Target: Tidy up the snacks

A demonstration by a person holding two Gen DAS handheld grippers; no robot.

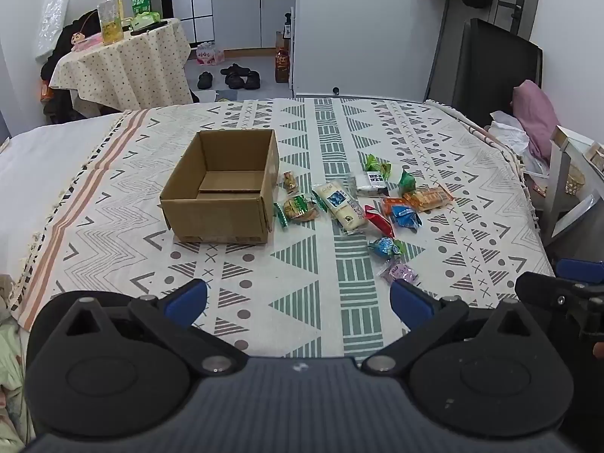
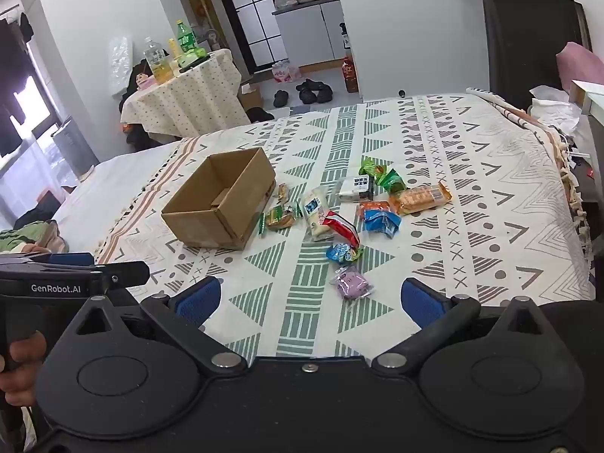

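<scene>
Both the left gripper [image 1: 298, 302] and the right gripper [image 2: 309, 298] hang over the patterned blanket [image 1: 472, 173] with jaws spread wide and empty, while the snacks [image 1: 351, 207] lie scattered just right of the open, empty cardboard box [image 1: 222, 188].

We are in a small home: a bed [image 1: 339, 143] fills the middle, kitchen cabinets [image 1: 253, 19] at top centre, shoes [image 1: 234, 75] on the floor.
</scene>
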